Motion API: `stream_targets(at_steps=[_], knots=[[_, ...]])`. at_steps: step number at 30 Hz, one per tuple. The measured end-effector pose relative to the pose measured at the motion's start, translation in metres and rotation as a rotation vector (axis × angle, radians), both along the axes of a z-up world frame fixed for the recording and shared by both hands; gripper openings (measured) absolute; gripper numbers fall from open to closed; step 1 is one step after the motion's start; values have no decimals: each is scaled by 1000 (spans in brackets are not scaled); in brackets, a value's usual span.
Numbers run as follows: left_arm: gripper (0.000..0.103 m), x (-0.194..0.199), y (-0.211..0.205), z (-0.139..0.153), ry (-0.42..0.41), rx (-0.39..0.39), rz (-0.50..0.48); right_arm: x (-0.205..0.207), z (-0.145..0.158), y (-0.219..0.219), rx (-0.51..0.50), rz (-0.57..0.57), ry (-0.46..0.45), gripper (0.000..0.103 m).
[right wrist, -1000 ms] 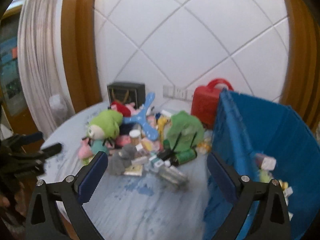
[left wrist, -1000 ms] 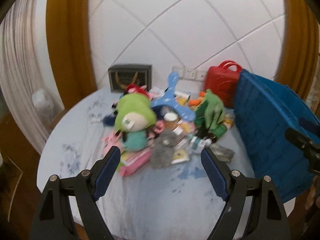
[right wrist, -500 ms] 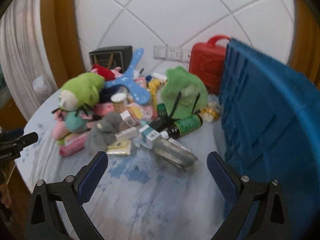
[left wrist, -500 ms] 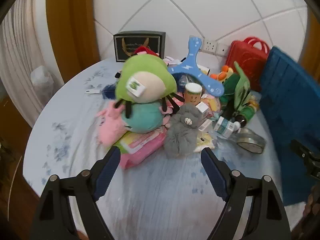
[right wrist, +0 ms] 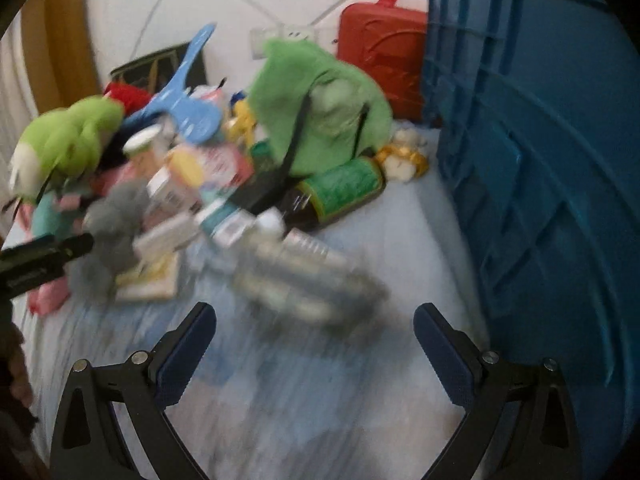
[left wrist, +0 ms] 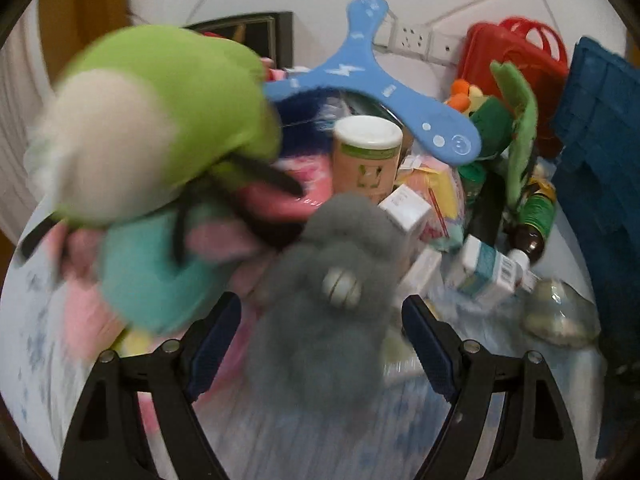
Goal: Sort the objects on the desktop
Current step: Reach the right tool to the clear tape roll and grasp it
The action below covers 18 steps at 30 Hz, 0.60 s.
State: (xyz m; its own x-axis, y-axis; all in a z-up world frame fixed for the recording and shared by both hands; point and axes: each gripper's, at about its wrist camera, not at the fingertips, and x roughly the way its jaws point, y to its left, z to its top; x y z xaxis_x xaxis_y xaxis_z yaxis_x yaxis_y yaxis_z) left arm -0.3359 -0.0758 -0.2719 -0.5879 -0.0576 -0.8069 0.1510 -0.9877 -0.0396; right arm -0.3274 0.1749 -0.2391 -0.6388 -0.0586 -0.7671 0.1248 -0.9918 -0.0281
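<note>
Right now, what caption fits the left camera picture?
Open left gripper around a grey plush toy beside a green plush toy.

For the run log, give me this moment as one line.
left gripper: open, around fuzzy grey plush toy | right gripper: open, empty, near clear plastic bottle | blue plastic crate: right

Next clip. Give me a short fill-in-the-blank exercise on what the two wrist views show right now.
1. The soft toy between the open left gripper's fingers is coloured ____.
2. The boomerang lying on top of the pile is coloured ____.
3. Behind the blue crate, against the wall, stands a case coloured ____.
4. The right gripper is ____, holding nothing.

Missing words: grey; blue; red; open
</note>
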Motion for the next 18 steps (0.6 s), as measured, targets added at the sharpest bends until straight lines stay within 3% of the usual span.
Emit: stream_targets(at_steps=[4,6,8,11,13,16,18], knots=[[83,-26,10,-30,-77,1,-30,-30,1,0,10,-44,29,99],[77,-18,8,-31,-46,50,-26,-43,-13,-2,42,-64,-4,81],[69,-6,9,-31,-38,75,-43,-44,-20,1,-10,-56,-24,81],[68,15,15,-38,-86,39,-75,-26,-25,-3,-37,-37,-58,81],[67,32,15,-53,-136,61,-98,-5,-42,-15,-24,7,-117,81],[67,59,19,-54,-122,8,-127,26,-70,-27,21,57,-168,83],[67,68,17,-45,-115,41,-136,36,-74,-27,16,64,-166,83]])
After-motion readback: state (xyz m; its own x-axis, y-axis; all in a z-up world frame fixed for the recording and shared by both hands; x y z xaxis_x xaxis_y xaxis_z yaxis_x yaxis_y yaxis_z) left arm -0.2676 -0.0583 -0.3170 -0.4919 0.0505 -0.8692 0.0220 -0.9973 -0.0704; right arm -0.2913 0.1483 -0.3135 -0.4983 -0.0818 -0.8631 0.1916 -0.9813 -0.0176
